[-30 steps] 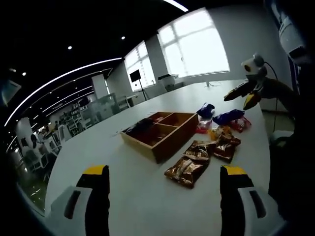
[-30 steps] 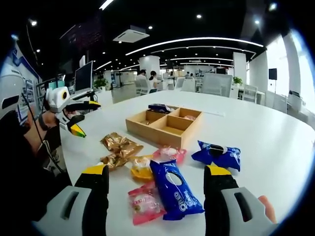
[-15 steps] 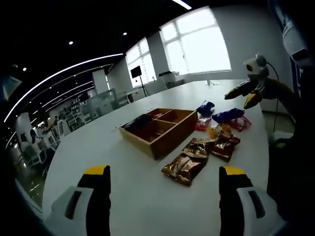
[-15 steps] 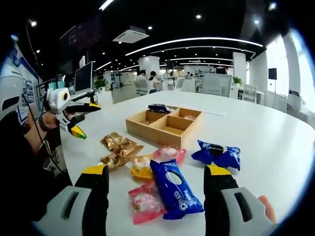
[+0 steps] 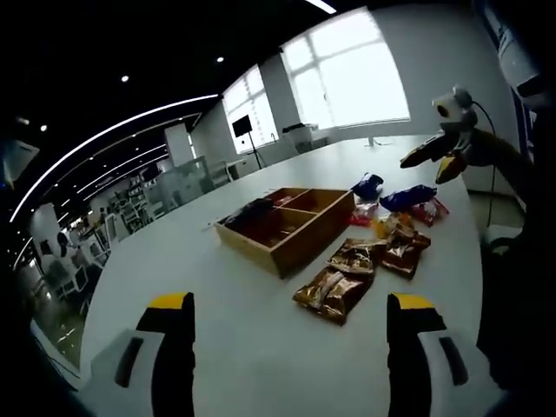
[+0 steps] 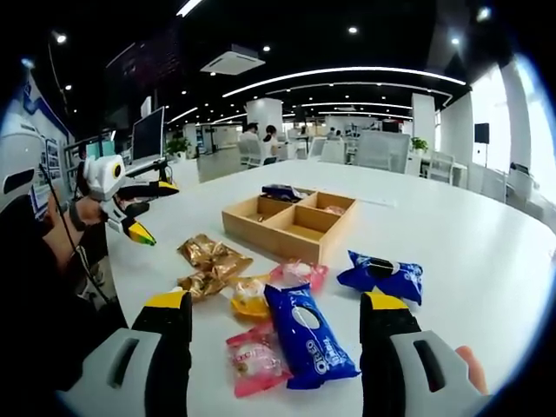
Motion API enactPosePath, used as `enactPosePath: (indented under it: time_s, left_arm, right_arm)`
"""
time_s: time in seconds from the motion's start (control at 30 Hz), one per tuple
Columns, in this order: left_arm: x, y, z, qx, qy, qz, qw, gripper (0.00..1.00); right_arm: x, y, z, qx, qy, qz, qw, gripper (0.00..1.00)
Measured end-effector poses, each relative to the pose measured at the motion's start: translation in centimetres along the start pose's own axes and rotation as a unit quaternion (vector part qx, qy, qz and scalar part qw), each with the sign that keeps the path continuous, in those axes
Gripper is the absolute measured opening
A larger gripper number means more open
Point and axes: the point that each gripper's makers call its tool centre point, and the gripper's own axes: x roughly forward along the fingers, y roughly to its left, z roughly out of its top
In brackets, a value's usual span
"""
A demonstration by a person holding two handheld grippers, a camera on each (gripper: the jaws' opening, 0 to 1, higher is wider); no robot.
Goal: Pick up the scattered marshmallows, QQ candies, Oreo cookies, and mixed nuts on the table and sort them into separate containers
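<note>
A wooden divided tray [image 5: 282, 228] [image 6: 291, 221] sits mid-table, with a dark blue packet in its far compartment. Beside it lie brown nut packets [image 5: 334, 293] [image 6: 213, 252], blue Oreo packs [image 6: 304, 343] [image 5: 408, 198], pink candy packets [image 6: 254, 360] and a yellow packet [image 6: 249, 295]. My left gripper [image 5: 291, 301] [image 6: 149, 208] hovers open over bare tabletop, short of the brown packets. My right gripper [image 6: 276, 301] [image 5: 432, 165] is open too, held above the near Oreo pack and pink packet. Neither holds anything.
The round white table [image 6: 469, 234] curves away, with its near edge [image 5: 78, 365] close to my left gripper. A second Oreo pack [image 6: 380, 276] lies right of the pile. Office desks, chairs and people stand far behind. The person's dark sleeve [image 6: 35, 287] shows at left.
The left gripper view has shifted slightly, so that camera moved a little. The packets and tray stay where they were. Both grippers remain open.
</note>
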Motion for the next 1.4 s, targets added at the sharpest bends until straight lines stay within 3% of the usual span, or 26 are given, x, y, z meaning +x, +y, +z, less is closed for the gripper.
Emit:
enactPosePath:
  time_s: [0.97,1.4]
  left_arm:
    - [-0.3,-0.8,0.4,-0.001,-0.011,-0.008,0.9999,0.93]
    - [-0.2,-1.0,0.0,0.002,0.0,-0.008,1.0,0.92]
  right_arm:
    - [0.2,0.7,-0.5,-0.019,0.011,0.005,0.9997,0.74]
    - [0.4,1.8,-0.7,-0.031,0.012,0.02,0.9992,0.66]
